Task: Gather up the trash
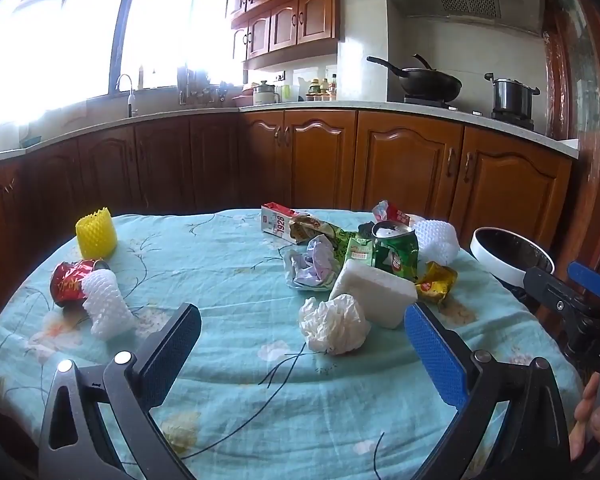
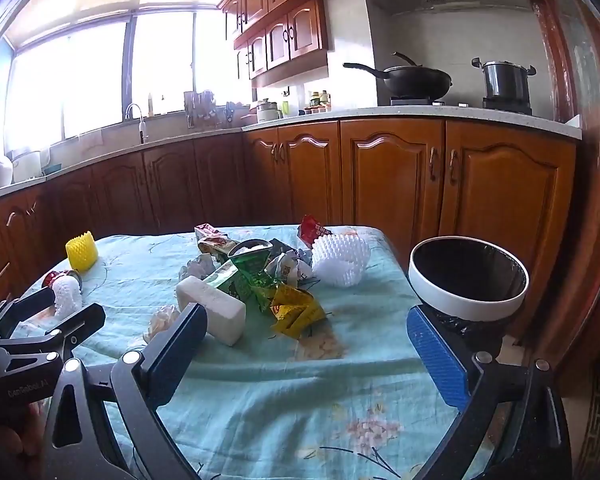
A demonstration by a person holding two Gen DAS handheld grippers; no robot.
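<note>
Trash lies on a table with a light blue flowered cloth (image 1: pixel 236 280). A crumpled white tissue (image 1: pixel 334 326) lies just ahead of my open, empty left gripper (image 1: pixel 302 344). Behind it are a white foam block (image 1: pixel 374 294), a crushed green can (image 1: pixel 394 254), a yellow wrapper (image 1: pixel 436 282), a milk carton (image 1: pixel 278 222) and white foam netting (image 1: pixel 438 240). My right gripper (image 2: pixel 306 342) is open and empty above the cloth, near the foam block (image 2: pixel 212 308) and yellow wrapper (image 2: pixel 296 308). A bin with a white rim (image 2: pixel 466 300) stands off the table's right edge.
At the left of the table are a yellow foam net (image 1: pixel 96 234), a crushed red can (image 1: pixel 70 282) and a white foam sleeve (image 1: pixel 108 308). Wooden kitchen cabinets (image 1: pixel 404 168) stand behind the table, with a wok and a pot on the stove.
</note>
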